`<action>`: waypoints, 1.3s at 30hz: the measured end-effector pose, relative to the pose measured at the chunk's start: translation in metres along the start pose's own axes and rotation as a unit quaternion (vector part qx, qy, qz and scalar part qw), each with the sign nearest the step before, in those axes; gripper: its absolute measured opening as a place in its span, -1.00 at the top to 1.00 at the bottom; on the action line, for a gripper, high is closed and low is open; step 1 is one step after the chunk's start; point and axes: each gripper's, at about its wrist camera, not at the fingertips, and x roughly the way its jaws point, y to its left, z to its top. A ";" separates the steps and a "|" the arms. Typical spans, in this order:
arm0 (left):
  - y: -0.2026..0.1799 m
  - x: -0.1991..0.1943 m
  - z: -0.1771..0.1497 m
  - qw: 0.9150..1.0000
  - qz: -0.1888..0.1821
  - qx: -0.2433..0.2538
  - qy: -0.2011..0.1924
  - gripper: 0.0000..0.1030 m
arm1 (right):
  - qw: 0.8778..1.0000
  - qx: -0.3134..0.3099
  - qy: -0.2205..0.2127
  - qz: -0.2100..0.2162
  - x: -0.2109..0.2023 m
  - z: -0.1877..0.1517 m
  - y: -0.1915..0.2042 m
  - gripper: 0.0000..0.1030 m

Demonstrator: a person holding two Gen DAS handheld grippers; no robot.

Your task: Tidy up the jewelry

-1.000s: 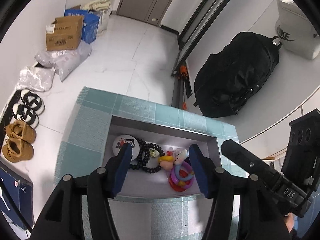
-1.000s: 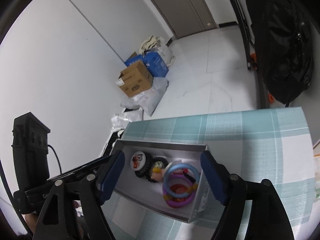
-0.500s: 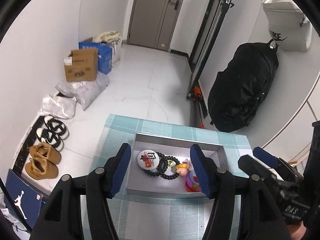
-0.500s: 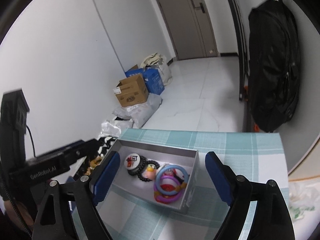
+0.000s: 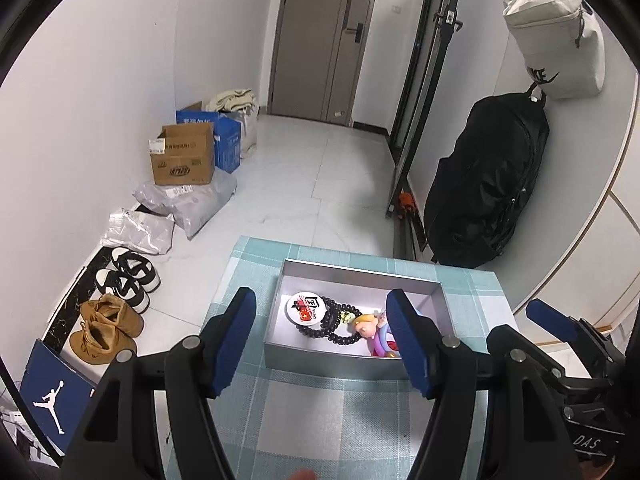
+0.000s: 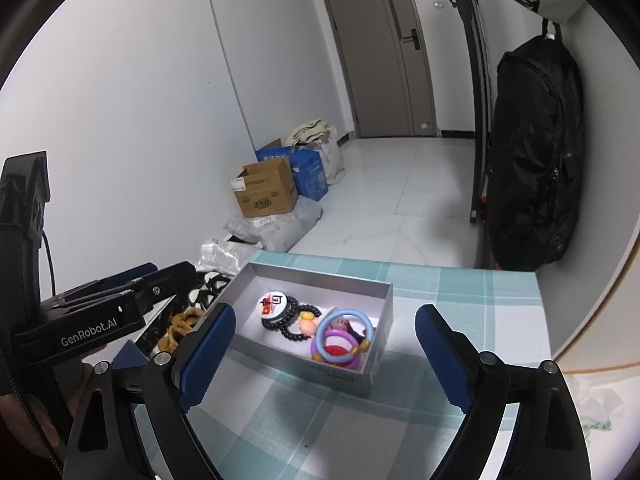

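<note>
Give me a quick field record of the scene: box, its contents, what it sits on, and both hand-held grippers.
container: open grey box, no lid seen
contents: round badge, black bead bracelet, small doll figure, blue ring, purple ring, all inside the box
surface: teal checked tablecloth
left hand-held gripper: jaws opening, nothing between them, short of the box
right hand-held gripper: jaws opening, nothing between them, short of the box
loose jewelry on cloth: none visible

Teal plaid tablecloth (image 6: 440,292); grey box (image 6: 316,276); black beads (image 6: 288,332).
</note>
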 end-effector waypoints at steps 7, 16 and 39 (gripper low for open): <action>-0.005 -0.009 -0.005 1.000 0.000 0.002 -0.009 -0.22 | 1.000 -0.006 -0.012 -0.003 -0.012 -0.006 0.003 -0.80; -0.007 -0.013 -0.008 1.000 0.012 0.000 -0.018 -0.22 | 1.000 -0.001 -0.018 -0.007 -0.017 -0.007 -0.001 -0.80; -0.011 -0.015 -0.010 1.000 0.002 0.015 -0.014 -0.22 | 1.000 0.001 -0.012 -0.011 -0.016 -0.008 -0.003 -0.83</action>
